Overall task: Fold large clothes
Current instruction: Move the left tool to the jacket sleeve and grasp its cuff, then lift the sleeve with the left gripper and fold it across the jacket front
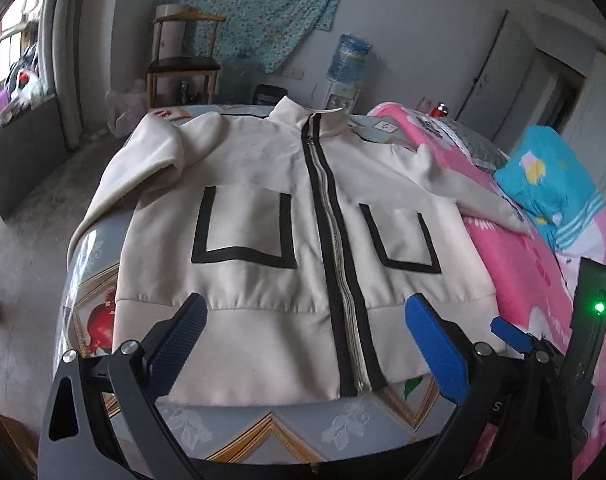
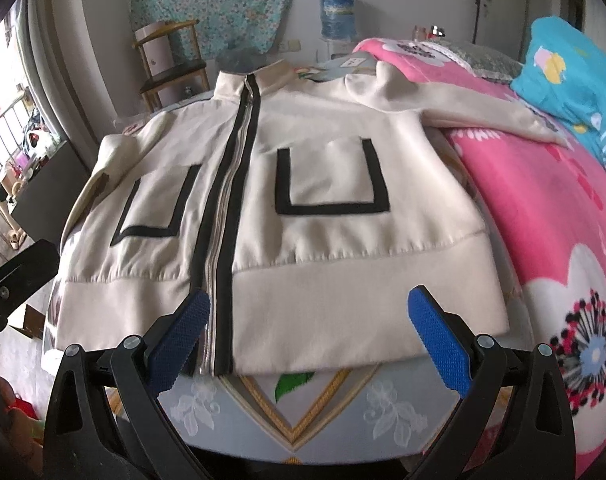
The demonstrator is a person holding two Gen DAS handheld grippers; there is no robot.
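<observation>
A table [image 1: 263,432] with a grey floral cloth carries a cream jacket [image 1: 263,184], spread flat, front up, zipped, collar at 12 o'clock and hem at 6. The bare cloth shows along the near edge at 6 and at the left rim around 8. The left sleeve droops over the table edge at 9 to 10 o'clock. Touching the table at 3 o'clock is a bed [image 2: 543,208] with a pink flowered cover; the right sleeve lies across it towards 2. A blue pillow [image 2: 575,76] rests on the bed at 2 o'clock.
</observation>
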